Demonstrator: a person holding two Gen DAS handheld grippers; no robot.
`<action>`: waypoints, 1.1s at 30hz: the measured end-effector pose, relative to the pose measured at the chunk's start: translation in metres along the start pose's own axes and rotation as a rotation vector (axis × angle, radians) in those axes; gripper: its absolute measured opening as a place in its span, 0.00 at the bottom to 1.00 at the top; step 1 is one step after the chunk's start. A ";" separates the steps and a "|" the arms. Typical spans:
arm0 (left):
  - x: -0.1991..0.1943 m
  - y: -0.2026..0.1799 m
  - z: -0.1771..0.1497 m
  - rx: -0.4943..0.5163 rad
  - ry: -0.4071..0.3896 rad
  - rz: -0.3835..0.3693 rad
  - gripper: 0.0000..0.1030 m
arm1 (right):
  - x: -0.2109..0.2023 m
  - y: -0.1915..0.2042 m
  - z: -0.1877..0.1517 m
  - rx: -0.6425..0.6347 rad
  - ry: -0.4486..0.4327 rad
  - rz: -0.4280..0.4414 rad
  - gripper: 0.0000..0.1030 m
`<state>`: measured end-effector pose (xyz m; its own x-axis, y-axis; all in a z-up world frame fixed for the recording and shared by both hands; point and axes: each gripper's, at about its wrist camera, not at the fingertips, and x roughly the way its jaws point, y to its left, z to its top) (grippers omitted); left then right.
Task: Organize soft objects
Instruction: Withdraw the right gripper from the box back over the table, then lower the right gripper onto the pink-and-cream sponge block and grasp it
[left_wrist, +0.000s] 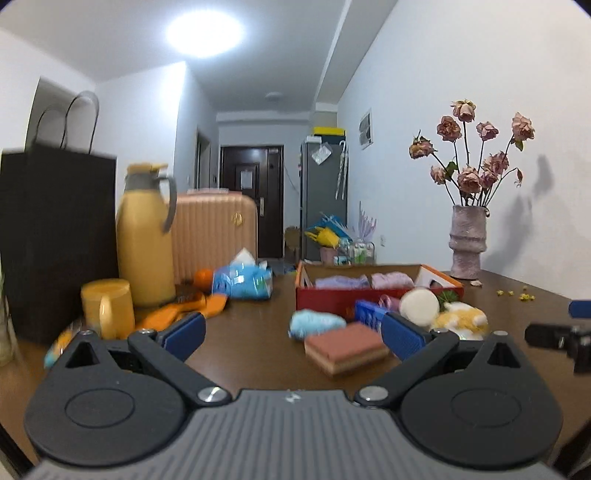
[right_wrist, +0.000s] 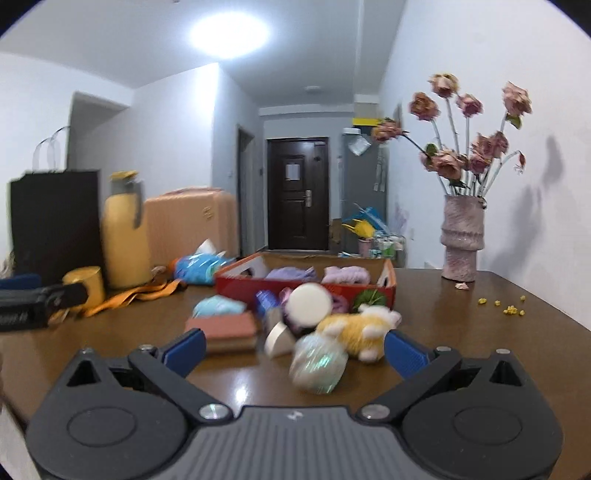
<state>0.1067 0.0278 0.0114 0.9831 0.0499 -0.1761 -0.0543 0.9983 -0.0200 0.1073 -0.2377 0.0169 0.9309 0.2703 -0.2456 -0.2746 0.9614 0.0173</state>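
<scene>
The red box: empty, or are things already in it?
Not empty. The red box is open-topped, and two soft bundles, one purple and one pink, lie inside.

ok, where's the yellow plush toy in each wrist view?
Left wrist: yellow plush toy lower right, just beyond the right finger, partly behind a white round object.
Right wrist: yellow plush toy centre-right, between the fingers.
Shared landmark: red box right behind it.

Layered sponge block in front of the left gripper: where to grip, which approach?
Grip the sponge block across its two long side faces, mid-length, coming from the near end with the left gripper, whose jaws stand open. It lies flat on the table, with the blue fluffy thing close behind, so a far-side approach looks crowded.
</scene>
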 end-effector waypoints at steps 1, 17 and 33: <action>-0.006 0.002 -0.004 -0.009 0.009 -0.011 1.00 | -0.008 0.004 -0.008 -0.008 -0.001 -0.007 1.00; -0.008 -0.003 -0.013 0.045 0.040 -0.019 1.00 | -0.031 -0.001 -0.038 0.104 0.011 -0.004 1.00; 0.104 -0.002 -0.007 -0.008 0.273 -0.018 1.00 | 0.069 0.005 -0.008 0.110 0.125 0.089 0.82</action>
<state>0.2078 0.0306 -0.0138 0.9002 0.0217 -0.4349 -0.0400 0.9987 -0.0329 0.1684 -0.2148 -0.0073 0.8652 0.3528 -0.3564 -0.3203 0.9356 0.1484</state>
